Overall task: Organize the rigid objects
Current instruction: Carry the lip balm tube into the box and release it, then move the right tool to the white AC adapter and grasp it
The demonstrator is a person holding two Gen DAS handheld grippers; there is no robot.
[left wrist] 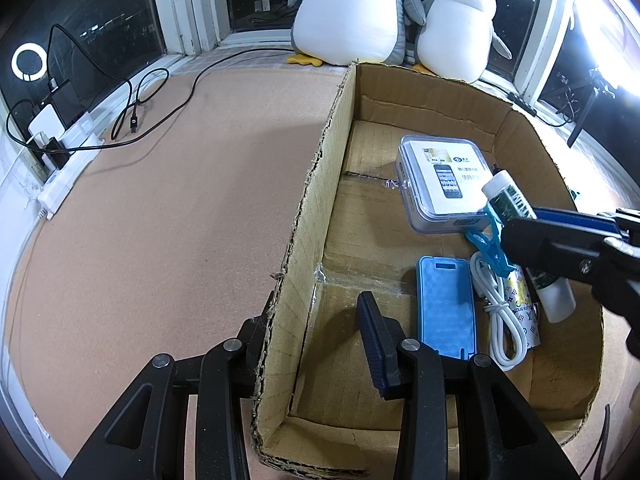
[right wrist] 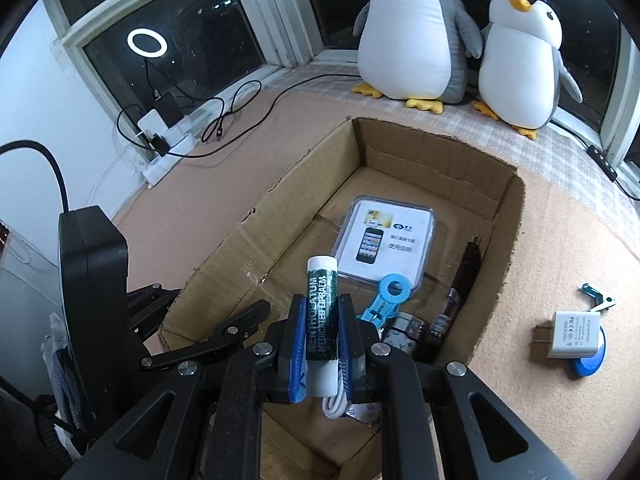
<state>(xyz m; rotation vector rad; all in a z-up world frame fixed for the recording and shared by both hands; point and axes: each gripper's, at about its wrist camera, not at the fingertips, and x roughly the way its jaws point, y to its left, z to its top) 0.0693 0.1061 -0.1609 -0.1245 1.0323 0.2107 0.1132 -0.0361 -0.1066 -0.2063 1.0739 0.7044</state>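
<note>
The left gripper's (left wrist: 316, 344) outer finger (left wrist: 256, 332) is hidden behind the cardboard box (left wrist: 320, 184) wall; the bigger plush penguin's (right wrist: 412, 28) head is cropped.

The right gripper (right wrist: 322, 344) is clamped on a lip balm tube (right wrist: 321, 316), blue pads pressing both sides of its green label; the tube stands nearly along the finger axis, white cap end fwd, white base end back btwn the jaws; seen from the left wrist view, this gripper (left wrist: 516, 216) reaches in from the right edge, angled slightly down, held above the cardboard box (left wrist: 308, 216) interior; the left gripper (left wrist: 316, 340) has its jaws spread wide, astride the box's left wall; one finger sits outside the wall, the other inside w/ its blue pad showing; nothing is btwn its pads but the wall
</note>
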